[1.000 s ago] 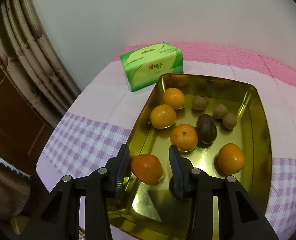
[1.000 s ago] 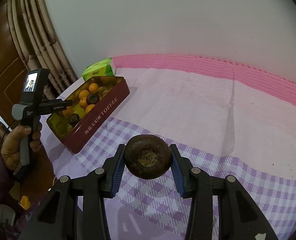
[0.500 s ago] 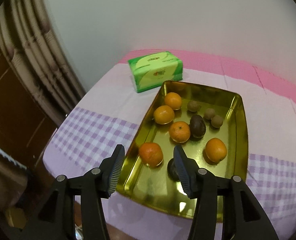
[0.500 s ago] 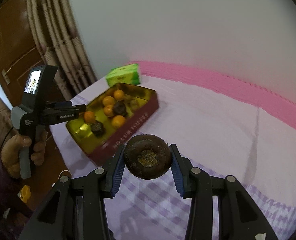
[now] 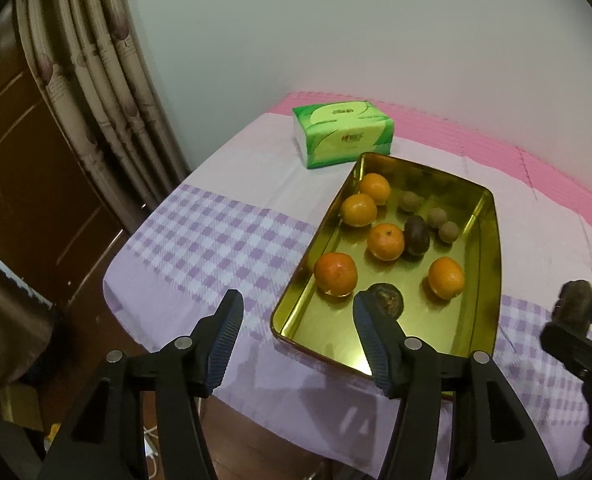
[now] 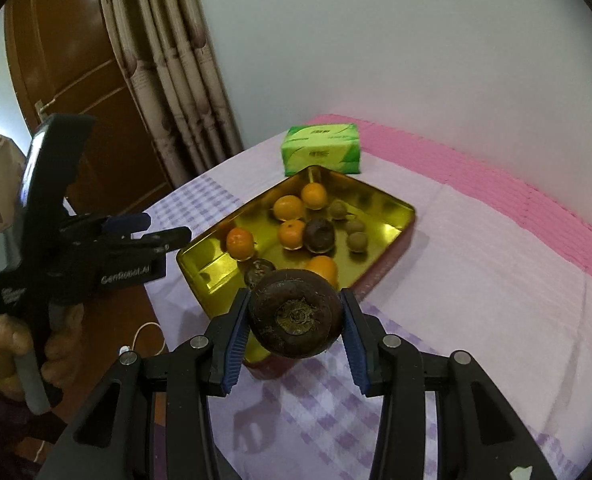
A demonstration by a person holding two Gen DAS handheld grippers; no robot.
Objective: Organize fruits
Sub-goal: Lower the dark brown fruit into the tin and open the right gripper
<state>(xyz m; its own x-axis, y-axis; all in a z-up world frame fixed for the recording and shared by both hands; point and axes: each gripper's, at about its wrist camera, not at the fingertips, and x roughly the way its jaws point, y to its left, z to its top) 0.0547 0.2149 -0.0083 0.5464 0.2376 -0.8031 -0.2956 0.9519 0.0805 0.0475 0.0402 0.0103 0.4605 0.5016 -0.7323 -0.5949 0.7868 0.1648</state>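
Note:
A gold tin [image 5: 492, 240] on the checked cloth holds several oranges [image 5: 335, 274], two dark fruits [image 5: 416, 235] and three small brown ones [image 5: 436, 216]. My left gripper [image 5: 297, 334] hovers at the tin's near left corner. Its jaws are opening and nothing is between them. In the right wrist view, my right gripper [image 6: 294, 305] is shut on a dark brown round fruit [image 6: 296, 314], held in the air just short of the tin [image 6: 397, 210]. The left gripper [image 6: 164, 228] shows there at the left, held by a hand [image 6: 12, 344].
A green tissue pack [image 5: 341, 132] lies behind the tin, near the white wall. The table's edge runs at the left, beside a curtain [image 5: 96, 72] and a wooden door [image 5: 24, 184]. A pink strip [image 6: 495, 184] borders the cloth at the back.
My left gripper has backed up and away from the tin with its jaws widening, and the orange stays in the tin. My right gripper has carried the dark fruit close to the tin.

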